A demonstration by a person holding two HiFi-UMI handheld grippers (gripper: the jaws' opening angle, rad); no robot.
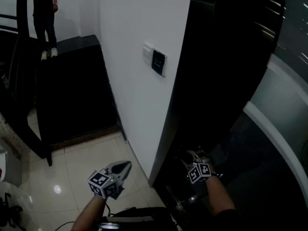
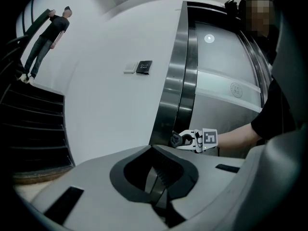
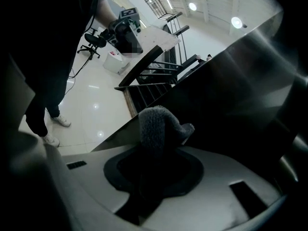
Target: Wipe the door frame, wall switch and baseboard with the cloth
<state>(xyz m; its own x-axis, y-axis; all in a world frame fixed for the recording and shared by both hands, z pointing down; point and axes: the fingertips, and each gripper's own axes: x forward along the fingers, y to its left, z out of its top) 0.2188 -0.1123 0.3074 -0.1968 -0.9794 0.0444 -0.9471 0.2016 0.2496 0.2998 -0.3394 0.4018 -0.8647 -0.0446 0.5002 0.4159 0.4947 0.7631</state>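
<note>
My right gripper [image 1: 189, 158] is shut on a grey fuzzy cloth [image 3: 159, 126], held low against the dark metal door frame [image 1: 192, 100]. In the left gripper view the cloth [image 2: 174, 139] touches the frame's [image 2: 180, 81] lower edge. The wall switch [image 1: 154, 58], a white plate beside a black one, sits higher on the white wall [image 1: 130, 81] and also shows in the left gripper view [image 2: 138, 67]. My left gripper [image 1: 121, 170] hovers over the floor tiles left of the wall's corner. It is shut, with nothing between its jaws [image 2: 155, 186].
A person [image 1: 44, 13] stands at the top of a dark staircase [image 1: 72, 90] on the left. A glass door with a frosted band [image 1: 281, 109] is right of the frame. Glossy floor tiles [image 1: 82, 167] lie below. An office chair [image 3: 94, 39] stands far back.
</note>
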